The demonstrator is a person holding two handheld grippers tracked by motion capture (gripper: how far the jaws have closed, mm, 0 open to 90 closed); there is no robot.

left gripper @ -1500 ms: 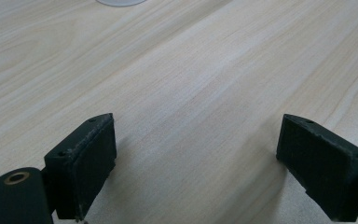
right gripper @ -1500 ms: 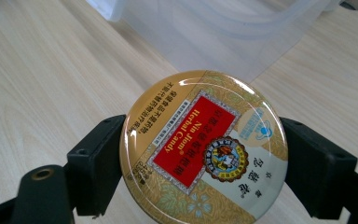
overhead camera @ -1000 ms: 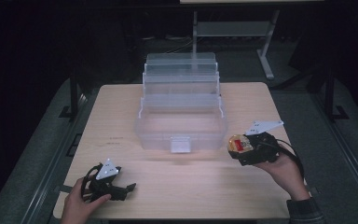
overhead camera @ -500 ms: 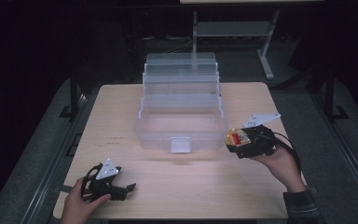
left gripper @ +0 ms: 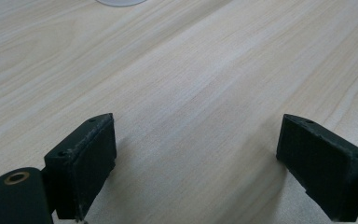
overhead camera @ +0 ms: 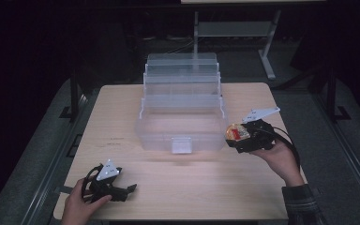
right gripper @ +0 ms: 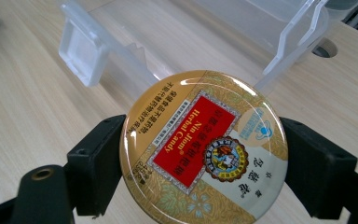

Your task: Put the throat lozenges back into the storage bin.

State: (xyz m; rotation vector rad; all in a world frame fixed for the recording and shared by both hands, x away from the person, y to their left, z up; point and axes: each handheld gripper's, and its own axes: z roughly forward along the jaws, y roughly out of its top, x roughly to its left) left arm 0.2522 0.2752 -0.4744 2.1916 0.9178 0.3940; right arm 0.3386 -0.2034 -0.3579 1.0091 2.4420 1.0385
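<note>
Right gripper view: candy tin (right gripper: 204, 149) clamped between both fingers (right gripper: 95, 165)

Round gold candy tin (right gripper: 204, 150) with a red label panel and glossy lid, lid face up and slightly tilted, clamped at its rim between the black jaws of the right gripper (overhead camera: 238, 136), held above the worktop (overhead camera: 262, 187), just beside the front right corner of a clear plastic organiser box (overhead camera: 182, 122).

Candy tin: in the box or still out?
Out. The right gripper clamps the candy tin beside the clear box, above the table.
</note>
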